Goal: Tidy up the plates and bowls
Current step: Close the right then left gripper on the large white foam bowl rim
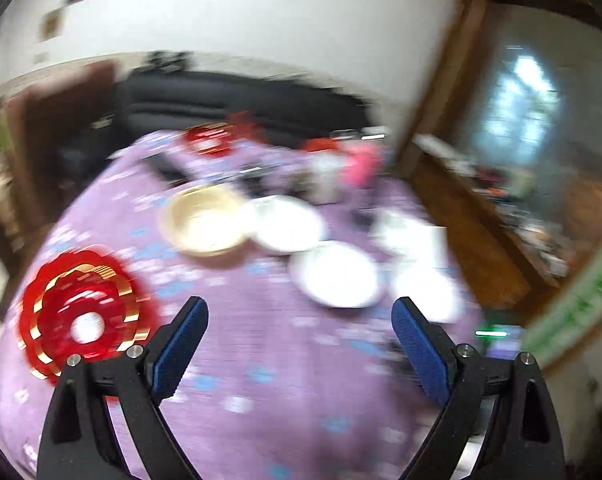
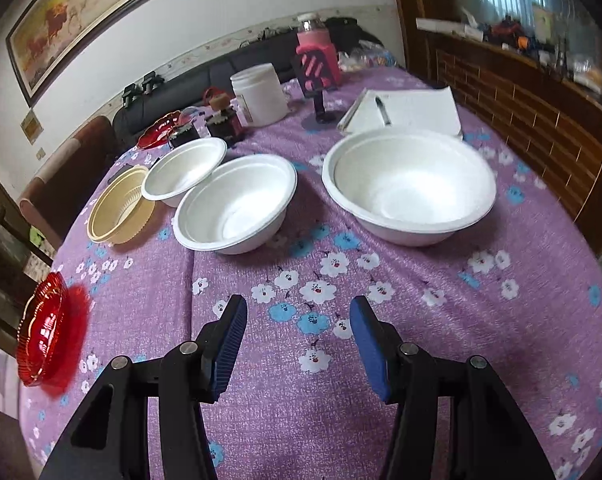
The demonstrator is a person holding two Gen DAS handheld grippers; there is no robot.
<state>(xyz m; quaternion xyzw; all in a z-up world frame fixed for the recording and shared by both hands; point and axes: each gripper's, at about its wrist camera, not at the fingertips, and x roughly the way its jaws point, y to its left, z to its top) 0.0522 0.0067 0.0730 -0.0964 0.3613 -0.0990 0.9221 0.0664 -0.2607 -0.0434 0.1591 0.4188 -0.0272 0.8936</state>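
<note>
On the purple flowered tablecloth (image 2: 341,400) stand three white bowls: a large one (image 2: 409,184) at the right, a middle one (image 2: 235,204) and a small one (image 2: 185,168) leaning on it. A beige bowl (image 2: 121,204) sits to their left. A red scalloped plate (image 2: 43,330) lies at the near left edge, another red plate (image 2: 159,130) farther back. My right gripper (image 2: 299,328) is open above the cloth, nothing between its fingers. The left wrist view is blurred; my left gripper (image 1: 301,320) stands wide open and empty, with the red plate (image 1: 81,312) to its left and the beige bowl (image 1: 205,220) and white bowls (image 1: 337,272) beyond.
At the back of the table stand a white jar (image 2: 261,94), a pink bottle (image 2: 315,52), a phone stand (image 2: 321,112), small dark gadgets (image 2: 225,120) and a notepad with a pen (image 2: 409,110). A dark sofa (image 2: 221,72) and a wooden cabinet (image 2: 521,100) border the table.
</note>
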